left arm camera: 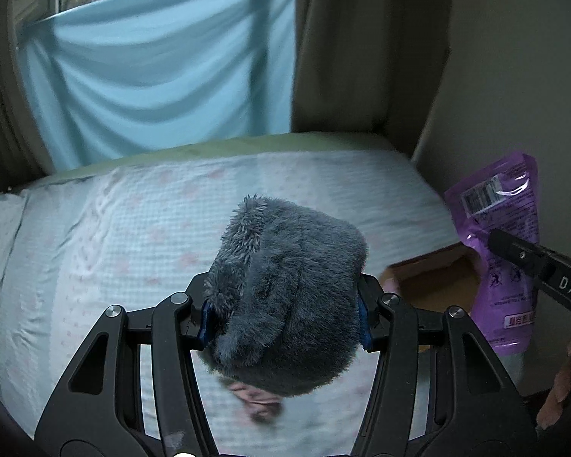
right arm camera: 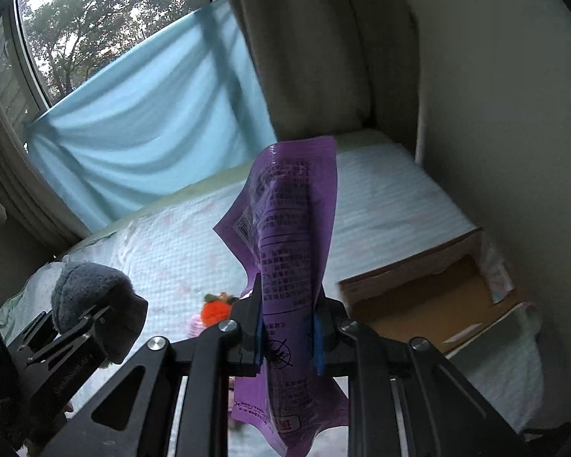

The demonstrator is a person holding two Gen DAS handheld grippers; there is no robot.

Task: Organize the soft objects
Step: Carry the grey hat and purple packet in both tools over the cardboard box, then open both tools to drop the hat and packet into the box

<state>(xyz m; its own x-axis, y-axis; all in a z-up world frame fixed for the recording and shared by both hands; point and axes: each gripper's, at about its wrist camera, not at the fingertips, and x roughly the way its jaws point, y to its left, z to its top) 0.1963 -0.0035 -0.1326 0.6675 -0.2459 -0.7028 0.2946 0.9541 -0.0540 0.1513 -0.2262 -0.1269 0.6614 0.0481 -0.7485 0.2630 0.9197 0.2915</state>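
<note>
Left wrist view: the left gripper [left arm camera: 285,316] has its fingers clamped on a shaggy grey plush [left arm camera: 289,285], bunched and held above the bed [left arm camera: 95,228]. The right gripper [right arm camera: 287,327] pinches a crinkled purple pouch [right arm camera: 289,236] printed with black text, raised upright over the bed. An open cardboard box [right arm camera: 430,304] sits at the bed's right edge. A small orange toy [right arm camera: 217,310] lies on the bedspread.

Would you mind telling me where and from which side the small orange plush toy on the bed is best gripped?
Grip the orange plush toy across its round orange body, coming straight down from above. It lies low on the bed, partly hidden behind the right gripper, so a side approach looks awkward. Both sets of jaws are full, so one must first release its load.
</note>
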